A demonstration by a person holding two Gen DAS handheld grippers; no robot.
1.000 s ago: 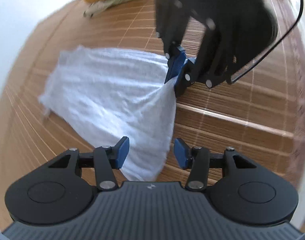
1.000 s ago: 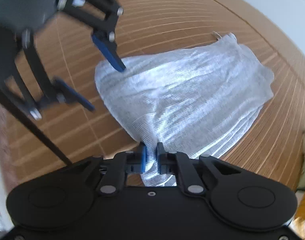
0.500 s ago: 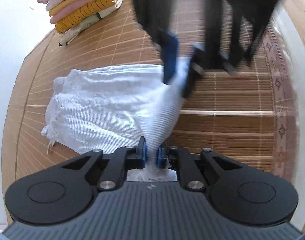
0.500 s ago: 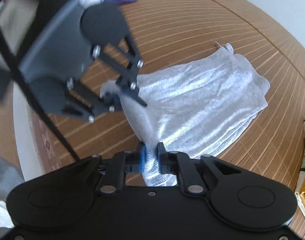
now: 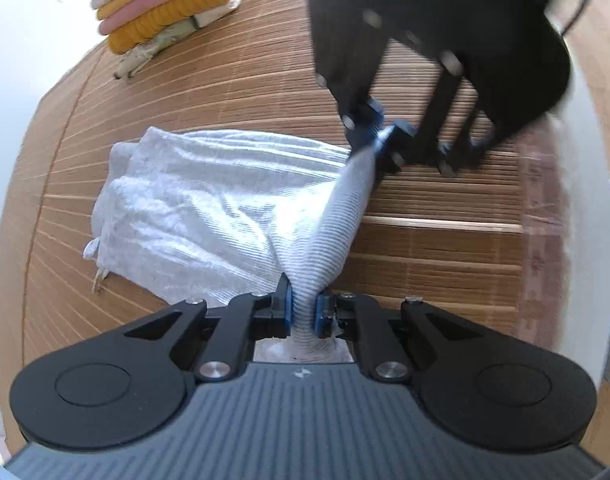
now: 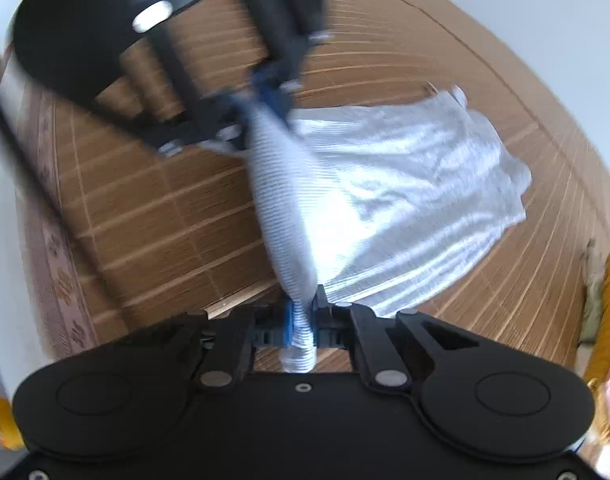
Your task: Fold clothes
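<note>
White garment (image 5: 209,200): a ribbed, crumpled cloth lying on the bamboo mat (image 5: 233,92), its bulk spread flat while one edge is lifted and pulled into a taut band between my two tools. Left gripper (image 5: 304,312): jaws clenched on the near end of that band, the cloth bunched between the blue pads. Right gripper (image 6: 303,322): its jaws have just been closing and now pinch the other end of the same edge, fabric squeezed between them. In the left wrist view the right gripper hangs blurred above the mat, so I can only say it appears to hold the far corner clear of the surface. The garment's far edge (image 6: 517,184) lies wrinkled and loose, well inside the mat's border. Folded stack (image 5: 165,4): pink, yellow and cream pieces near the mat's far corner, well apart from the garment. Bare mat surrounds the cloth on every side, with the widest open strip beside the lifted edge.
</note>
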